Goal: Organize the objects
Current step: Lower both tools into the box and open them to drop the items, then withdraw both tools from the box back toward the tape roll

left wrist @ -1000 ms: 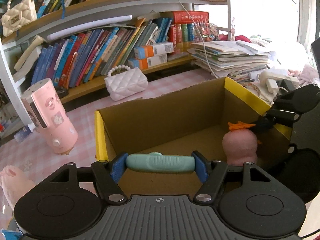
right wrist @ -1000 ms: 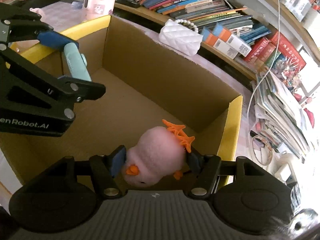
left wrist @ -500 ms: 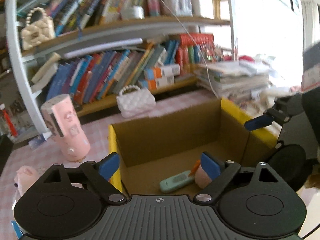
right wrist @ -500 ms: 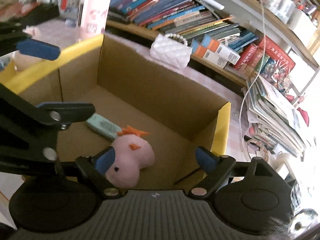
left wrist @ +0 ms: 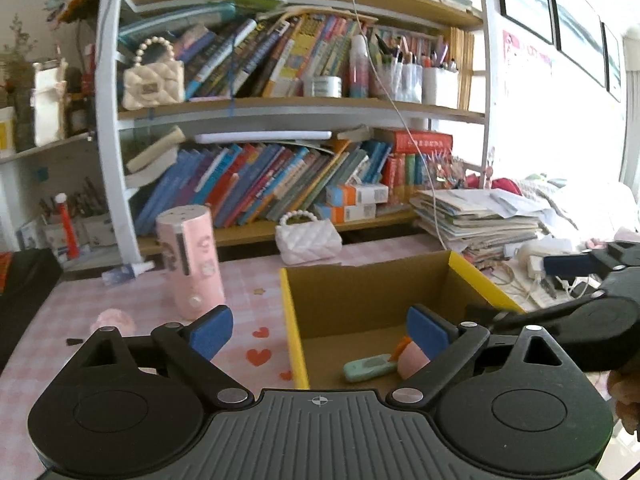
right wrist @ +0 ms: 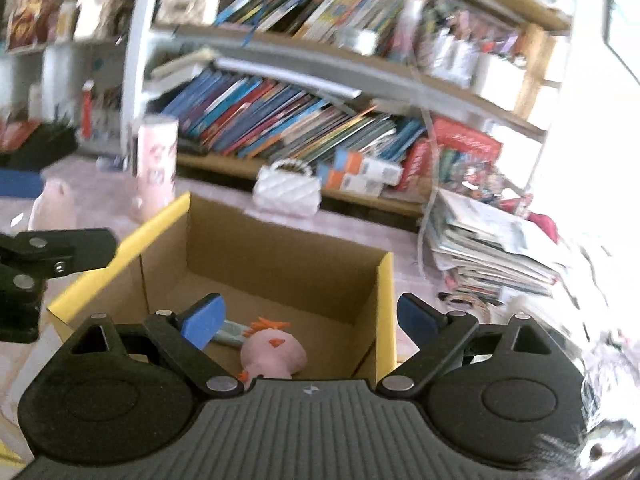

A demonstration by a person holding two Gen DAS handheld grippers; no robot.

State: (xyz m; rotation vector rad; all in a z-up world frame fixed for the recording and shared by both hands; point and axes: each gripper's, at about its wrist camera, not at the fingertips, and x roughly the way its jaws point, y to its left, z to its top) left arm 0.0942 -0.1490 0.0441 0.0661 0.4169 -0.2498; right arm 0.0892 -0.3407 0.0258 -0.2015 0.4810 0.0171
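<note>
A cardboard box [left wrist: 370, 300] with yellow rims stands on the pink checked table; it also shows in the right wrist view [right wrist: 264, 256]. Inside lie a mint-green object [left wrist: 370, 367] and a pink plush chick [right wrist: 274, 354] with an orange crest; the chick [left wrist: 412, 360] is partly hidden by a finger in the left wrist view. My left gripper [left wrist: 320, 330] is open and empty, above and in front of the box. My right gripper [right wrist: 308, 318] is open and empty, above the box's near edge. The right gripper [left wrist: 576, 280] also appears at the right of the left wrist view.
A pink cylinder bottle [left wrist: 188, 264], a white quilted purse [left wrist: 308, 238] and a small pink toy [left wrist: 112, 318] stand on the table. A bookshelf [left wrist: 280, 176] fills the back. A stack of papers [left wrist: 476, 220] and cables lie at the right.
Both grippers opened and let go: the mint object and the chick now lie in the box. Both grippers have since lifted up and back from the box.
</note>
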